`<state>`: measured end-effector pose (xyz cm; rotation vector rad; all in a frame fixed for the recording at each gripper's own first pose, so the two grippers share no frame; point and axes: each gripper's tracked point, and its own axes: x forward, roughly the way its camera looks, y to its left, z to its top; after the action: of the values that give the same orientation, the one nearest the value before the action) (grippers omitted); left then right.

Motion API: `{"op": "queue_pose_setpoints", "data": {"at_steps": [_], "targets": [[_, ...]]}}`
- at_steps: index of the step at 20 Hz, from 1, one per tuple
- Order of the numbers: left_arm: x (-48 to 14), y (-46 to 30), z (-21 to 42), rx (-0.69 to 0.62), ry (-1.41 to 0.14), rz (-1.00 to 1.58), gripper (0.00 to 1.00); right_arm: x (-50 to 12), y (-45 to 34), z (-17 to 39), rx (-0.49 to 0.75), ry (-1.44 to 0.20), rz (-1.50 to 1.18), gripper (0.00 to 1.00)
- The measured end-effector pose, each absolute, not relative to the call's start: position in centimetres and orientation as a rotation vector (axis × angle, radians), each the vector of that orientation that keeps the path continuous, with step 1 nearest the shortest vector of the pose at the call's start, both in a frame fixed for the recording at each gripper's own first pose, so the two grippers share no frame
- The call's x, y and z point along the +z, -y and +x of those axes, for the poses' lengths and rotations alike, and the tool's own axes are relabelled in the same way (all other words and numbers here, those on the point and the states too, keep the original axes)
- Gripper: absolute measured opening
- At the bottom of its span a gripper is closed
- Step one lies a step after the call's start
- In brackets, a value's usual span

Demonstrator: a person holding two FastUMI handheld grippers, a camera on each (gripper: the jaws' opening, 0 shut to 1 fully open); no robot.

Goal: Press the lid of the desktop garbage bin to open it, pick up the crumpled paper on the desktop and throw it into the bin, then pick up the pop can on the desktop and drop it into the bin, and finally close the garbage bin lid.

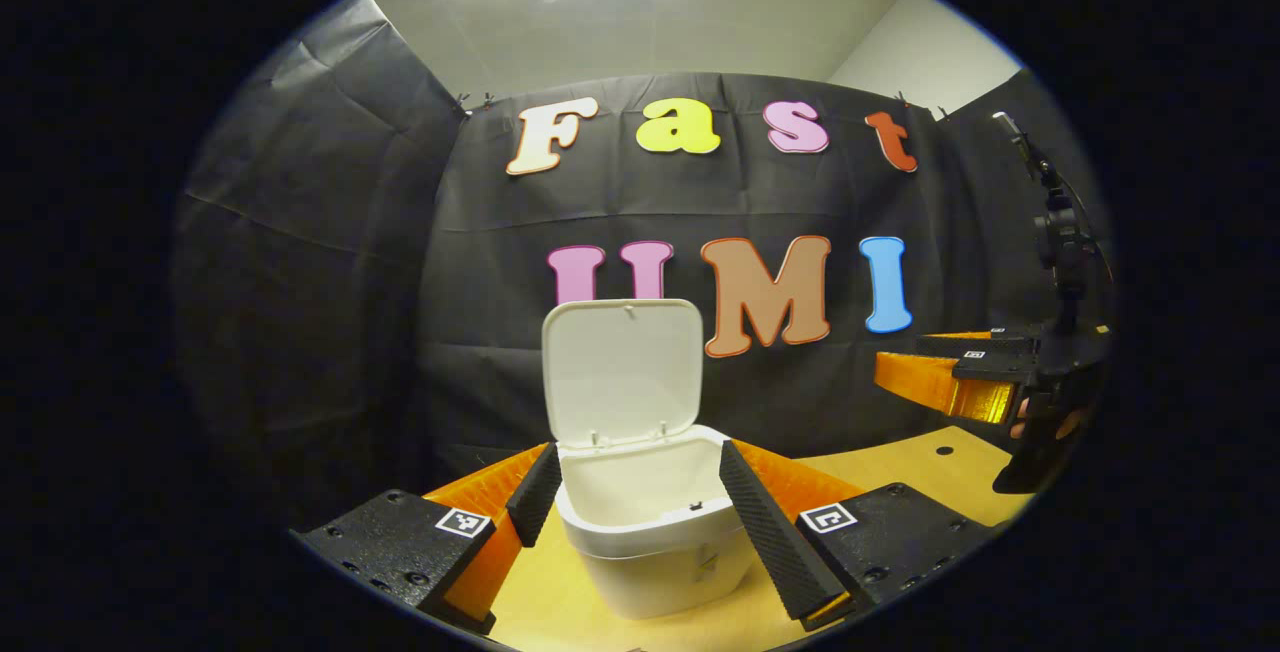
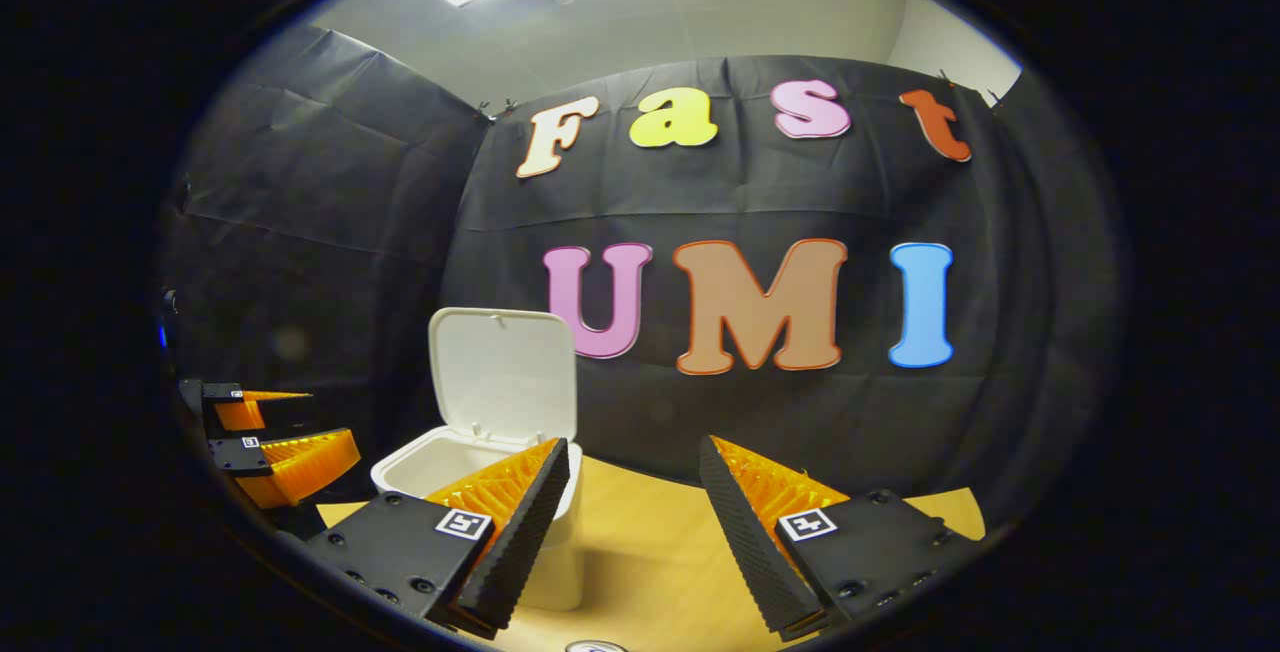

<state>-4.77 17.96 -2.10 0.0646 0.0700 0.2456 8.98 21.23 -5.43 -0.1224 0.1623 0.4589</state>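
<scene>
The white desktop bin (image 1: 650, 572) stands on the wooden table with its lid (image 1: 622, 372) swung up and standing upright. My left gripper (image 1: 638, 452) is open, and its two fingers flank the bin's rim on either side; I cannot tell whether they touch it. In the right gripper view the same bin (image 2: 420, 467) sits at the left with its lid (image 2: 503, 372) raised. My right gripper (image 2: 634, 447) is open over bare table with nothing between its fingers, just right of the bin. A small round pale edge (image 2: 597, 646) peeks in at the bottom, too cut off to identify.
The wooden table (image 1: 900, 462) runs back to the black cloth wall. The right gripper (image 1: 900, 354), held by a hand (image 1: 1040, 422), hovers at the right of the left gripper view. The left gripper (image 2: 335, 422) shows at the far left of the right gripper view.
</scene>
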Motion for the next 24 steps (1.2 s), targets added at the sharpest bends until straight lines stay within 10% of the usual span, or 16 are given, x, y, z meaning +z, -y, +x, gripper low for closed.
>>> {"op": "queue_pose_setpoints", "data": {"at_steps": [14,24], "targets": [[-6.1,-2.1,1.9,-0.077,-0.132,0.05,0.96,-3.9,-0.3,6.4,0.089,-0.175,-0.068,0.9],[-21.7,-0.5,1.1,-0.068,-0.54,-0.005,0.96,-6.9,5.5,4.8,-0.001,-0.258,-0.053,0.9]]}}
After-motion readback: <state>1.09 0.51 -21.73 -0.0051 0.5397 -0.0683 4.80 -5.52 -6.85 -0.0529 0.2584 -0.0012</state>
